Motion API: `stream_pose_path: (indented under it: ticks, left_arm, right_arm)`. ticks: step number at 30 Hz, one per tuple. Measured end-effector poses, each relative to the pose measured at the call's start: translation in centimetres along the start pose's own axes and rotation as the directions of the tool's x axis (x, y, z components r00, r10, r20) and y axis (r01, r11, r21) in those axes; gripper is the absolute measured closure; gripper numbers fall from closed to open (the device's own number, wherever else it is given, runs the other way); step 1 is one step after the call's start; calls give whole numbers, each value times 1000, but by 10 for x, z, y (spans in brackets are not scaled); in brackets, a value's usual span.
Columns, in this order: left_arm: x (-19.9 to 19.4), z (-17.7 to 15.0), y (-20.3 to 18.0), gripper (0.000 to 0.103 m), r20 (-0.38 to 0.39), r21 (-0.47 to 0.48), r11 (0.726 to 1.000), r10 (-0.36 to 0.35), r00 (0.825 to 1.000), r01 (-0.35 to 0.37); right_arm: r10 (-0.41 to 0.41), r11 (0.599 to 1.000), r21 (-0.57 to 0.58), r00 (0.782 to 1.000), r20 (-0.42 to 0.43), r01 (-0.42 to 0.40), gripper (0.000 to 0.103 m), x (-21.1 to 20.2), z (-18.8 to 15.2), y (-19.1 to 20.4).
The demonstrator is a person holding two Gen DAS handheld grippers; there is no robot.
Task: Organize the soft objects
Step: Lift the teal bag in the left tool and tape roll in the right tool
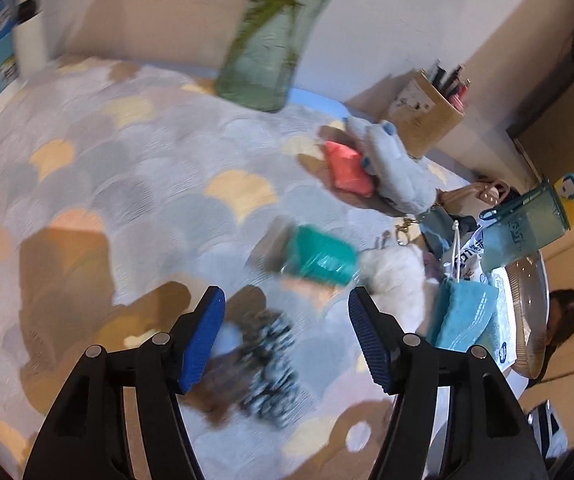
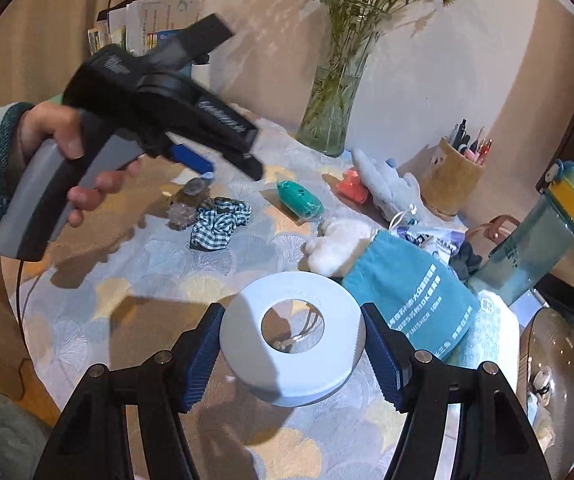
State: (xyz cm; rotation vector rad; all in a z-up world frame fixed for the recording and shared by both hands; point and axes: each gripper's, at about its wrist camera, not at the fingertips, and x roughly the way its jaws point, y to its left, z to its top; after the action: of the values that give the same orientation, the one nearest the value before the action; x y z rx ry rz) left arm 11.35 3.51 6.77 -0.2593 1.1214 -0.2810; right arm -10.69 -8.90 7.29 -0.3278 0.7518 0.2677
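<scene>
Though blurred, left gripper (image 1: 287, 336) gapes over checked scrunchie (image 1: 271, 364), right gripper (image 2: 293, 354) clasps white ring (image 2: 293, 338) (hole showing cloth).

Blue-white gingham fabric scrunchie (image 2: 220, 222), teal soft pouch (image 2: 301, 199), coral-pink squishy block (image 2: 353, 188), white ring-shaped disc (image 2: 293, 336), pastel fan-pattern tablecloth (image 2: 159, 280).

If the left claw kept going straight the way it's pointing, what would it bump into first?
Most likely the checked scrunchie lying on the tablecloth, right between the open left claw tips, though blur makes depth uncertain.
</scene>
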Motion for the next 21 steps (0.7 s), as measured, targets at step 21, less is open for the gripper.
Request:
stream_pose_path:
  ticks: [21]
  left_arm:
    - [57, 3, -51, 52, 27, 239, 937, 256, 966, -254]
  right_arm:
    - [-51, 986, 153, 998, -48, 58, 36, -8, -21, -27]
